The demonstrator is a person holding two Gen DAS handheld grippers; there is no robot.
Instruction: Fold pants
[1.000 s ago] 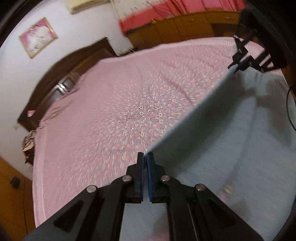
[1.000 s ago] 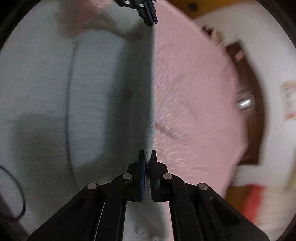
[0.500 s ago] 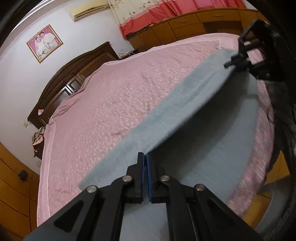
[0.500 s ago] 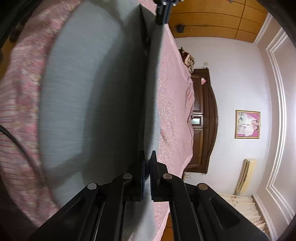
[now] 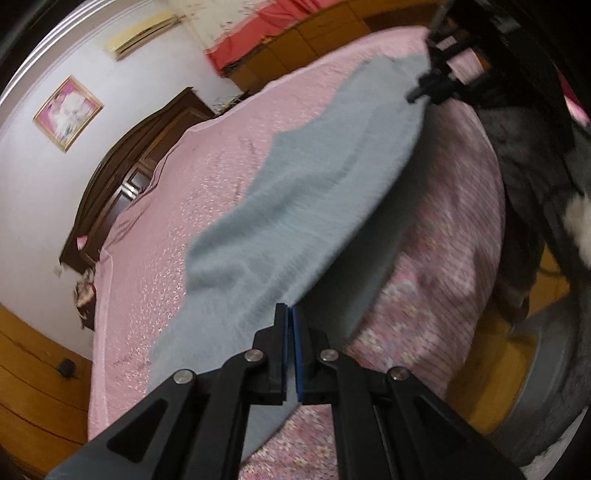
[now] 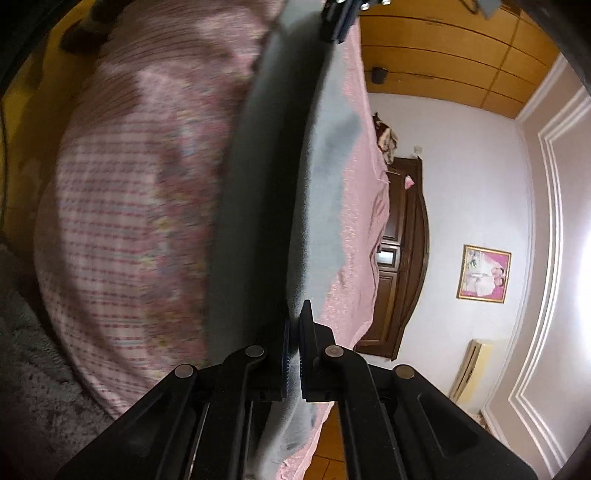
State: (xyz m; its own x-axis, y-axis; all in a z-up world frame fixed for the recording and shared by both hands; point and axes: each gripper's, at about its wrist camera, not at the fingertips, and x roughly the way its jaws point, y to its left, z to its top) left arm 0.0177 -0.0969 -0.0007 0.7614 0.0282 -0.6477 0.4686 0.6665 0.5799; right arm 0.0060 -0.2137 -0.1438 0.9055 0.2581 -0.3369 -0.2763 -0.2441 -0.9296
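Observation:
The grey pants (image 5: 295, 192) are stretched taut in the air between my two grippers, above the near edge of the pink bed (image 5: 177, 206). My left gripper (image 5: 289, 314) is shut on one end of the pants' top edge. My right gripper (image 6: 294, 325) is shut on the other end; it also shows at the upper right of the left wrist view (image 5: 417, 96). The left gripper shows at the top of the right wrist view (image 6: 338, 35). Part of the grey cloth (image 6: 325, 177) drapes onto the bed, part hangs down in front.
The pink floral bedspread (image 6: 122, 206) drops over the bed's near side. A dark wooden headboard (image 5: 122, 177) stands at the far end. Wooden floor (image 5: 476, 391) and a grey rug (image 6: 33, 354) lie below. Wooden wall panels (image 6: 443, 51) stand beside the bed.
Both grippers have lifted and pulled back toward the bed's near edge with the pants held taut. More of the grey cloth now lies over the bed, and the bed's side and floor have come into view.

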